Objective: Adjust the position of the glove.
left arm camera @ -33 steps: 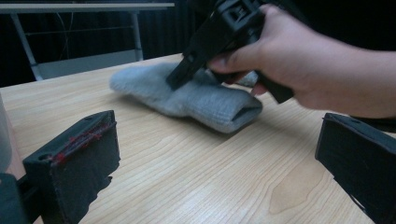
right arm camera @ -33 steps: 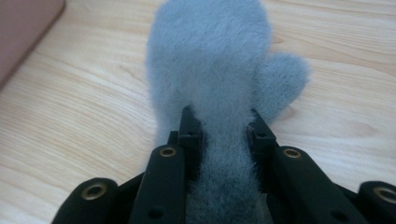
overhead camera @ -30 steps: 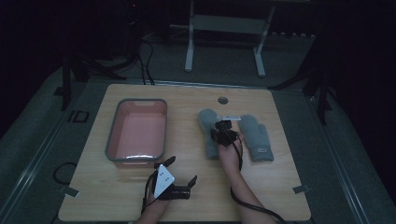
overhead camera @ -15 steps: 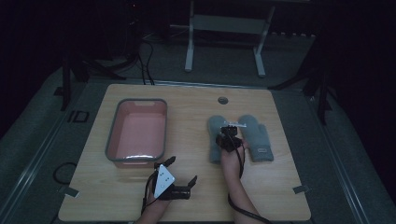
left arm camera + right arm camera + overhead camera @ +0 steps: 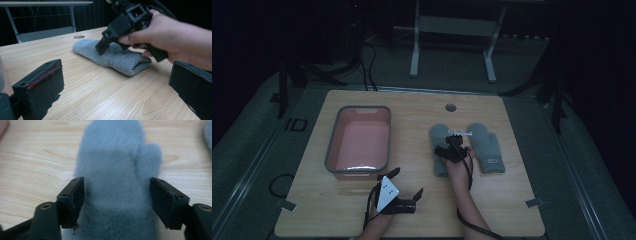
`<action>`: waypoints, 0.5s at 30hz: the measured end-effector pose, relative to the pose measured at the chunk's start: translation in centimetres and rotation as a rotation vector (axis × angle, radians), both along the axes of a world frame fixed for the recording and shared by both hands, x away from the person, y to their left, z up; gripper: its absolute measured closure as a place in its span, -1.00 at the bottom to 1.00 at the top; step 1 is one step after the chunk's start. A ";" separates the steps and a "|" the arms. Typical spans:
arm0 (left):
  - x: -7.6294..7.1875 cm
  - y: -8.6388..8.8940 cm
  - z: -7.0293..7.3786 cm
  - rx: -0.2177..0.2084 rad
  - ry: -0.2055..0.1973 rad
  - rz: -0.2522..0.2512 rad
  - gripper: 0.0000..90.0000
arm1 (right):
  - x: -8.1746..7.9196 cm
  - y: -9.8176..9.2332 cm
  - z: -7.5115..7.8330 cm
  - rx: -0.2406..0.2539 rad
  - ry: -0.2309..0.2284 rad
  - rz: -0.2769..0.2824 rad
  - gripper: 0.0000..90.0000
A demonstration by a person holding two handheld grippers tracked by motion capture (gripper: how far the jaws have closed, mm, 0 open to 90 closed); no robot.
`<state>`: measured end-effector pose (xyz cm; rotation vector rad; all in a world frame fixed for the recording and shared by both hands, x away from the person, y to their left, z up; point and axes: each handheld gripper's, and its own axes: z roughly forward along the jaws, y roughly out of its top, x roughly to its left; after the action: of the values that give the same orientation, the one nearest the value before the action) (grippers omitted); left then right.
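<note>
with its jaws spread to either side of the left mitten [image 5: 117,182], which lies lengthwise on the counter [image 5: 512,210] pointing away, the right gripper [image 5: 455,145] sits nearer than the spread, empty left gripper [image 5: 404,187].

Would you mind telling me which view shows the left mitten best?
The right gripper view: the left mitten sits close up between open jaws, thumb plain. The left gripper view shows it side-on; the high view, small and partly covered.

Pink tub [image 5: 359,142] on wooden table [image 5: 412,107]
</note>
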<state>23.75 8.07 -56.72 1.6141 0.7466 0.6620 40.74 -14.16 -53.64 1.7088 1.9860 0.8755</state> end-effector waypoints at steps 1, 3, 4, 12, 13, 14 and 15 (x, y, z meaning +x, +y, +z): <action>0.0 0.0 0.0 0.000 0.000 0.000 -1.00 | 0.0 -0.1 0.4 0.007 0.004 0.006 -0.41; 0.0 0.0 0.0 0.000 0.000 -0.002 -1.00 | 0.1 -0.3 1.2 0.022 0.014 0.029 -0.44; 0.0 0.0 0.0 0.002 -0.001 -0.002 -1.00 | 0.1 -0.4 1.6 0.025 0.004 0.030 -0.44; 0.0 0.0 0.0 -0.002 0.001 -0.002 -1.00 | 0.6 -3.7 4.4 -0.019 -0.044 0.040 -0.35; 0.0 0.0 0.0 -0.003 0.001 -0.001 -1.00 | 0.6 -4.3 4.7 -0.015 -0.046 0.034 -0.35; 0.0 0.0 0.0 -0.002 0.002 -0.001 -1.00 | 0.7 -4.9 4.9 -0.014 -0.050 0.028 -0.35; 0.0 0.0 0.0 -0.003 0.002 -0.001 -1.00 | 0.7 -5.4 5.2 -0.023 -0.056 0.020 -0.35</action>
<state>23.75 8.07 -56.72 1.6126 0.7483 0.6587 41.47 -19.60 -48.46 1.6370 1.9724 0.8941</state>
